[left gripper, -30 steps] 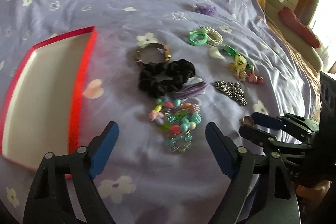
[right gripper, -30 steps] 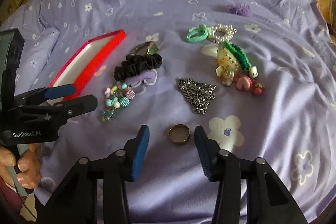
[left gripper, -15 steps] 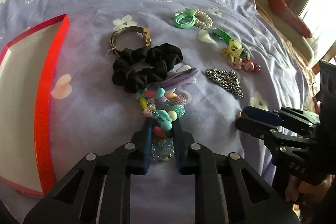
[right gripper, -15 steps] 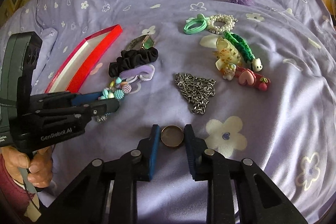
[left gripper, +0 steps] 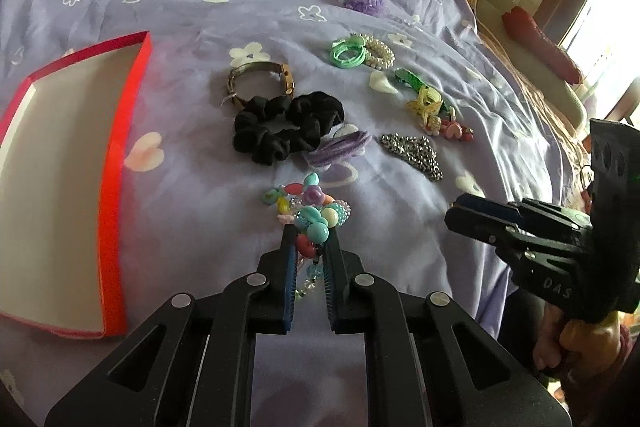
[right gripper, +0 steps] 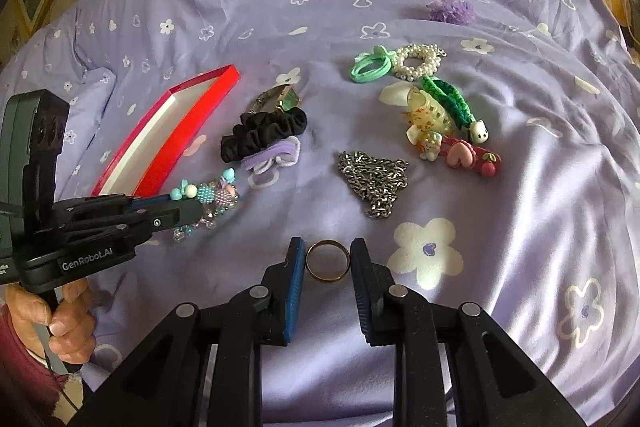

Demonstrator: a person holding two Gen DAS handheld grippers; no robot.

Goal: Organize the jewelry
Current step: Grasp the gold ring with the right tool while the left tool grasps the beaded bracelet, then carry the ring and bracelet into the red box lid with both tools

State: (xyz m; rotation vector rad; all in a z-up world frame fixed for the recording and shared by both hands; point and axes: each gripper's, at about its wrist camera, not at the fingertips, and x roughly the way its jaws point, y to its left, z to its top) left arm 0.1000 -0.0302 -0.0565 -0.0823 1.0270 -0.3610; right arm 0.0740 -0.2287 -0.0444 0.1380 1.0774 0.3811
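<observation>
My left gripper (left gripper: 309, 243) is shut on a colourful bead bracelet (left gripper: 311, 211) and holds it just above the purple bedspread; it also shows in the right wrist view (right gripper: 208, 197). My right gripper (right gripper: 327, 255) is shut on a gold ring (right gripper: 327, 261), its jaws touching both sides of the ring. A red box with a white inside (left gripper: 60, 179) lies open to the left of the left gripper. The right gripper shows in the left wrist view (left gripper: 460, 213), where the ring is hidden.
On the bedspread lie a black scrunchie (left gripper: 286, 131), a gold watch (left gripper: 260, 81), a purple hair tie (left gripper: 340, 147), a silver chain (right gripper: 376, 179), green ties with a pearl bracelet (right gripper: 400, 63) and several hair clips (right gripper: 444, 127). A purple flower (right gripper: 450, 11) lies farther back.
Both grippers closed from open: the left on the bead bracelet, the right on the gold ring. The left gripper has lifted the bracelet off the bedspread.
</observation>
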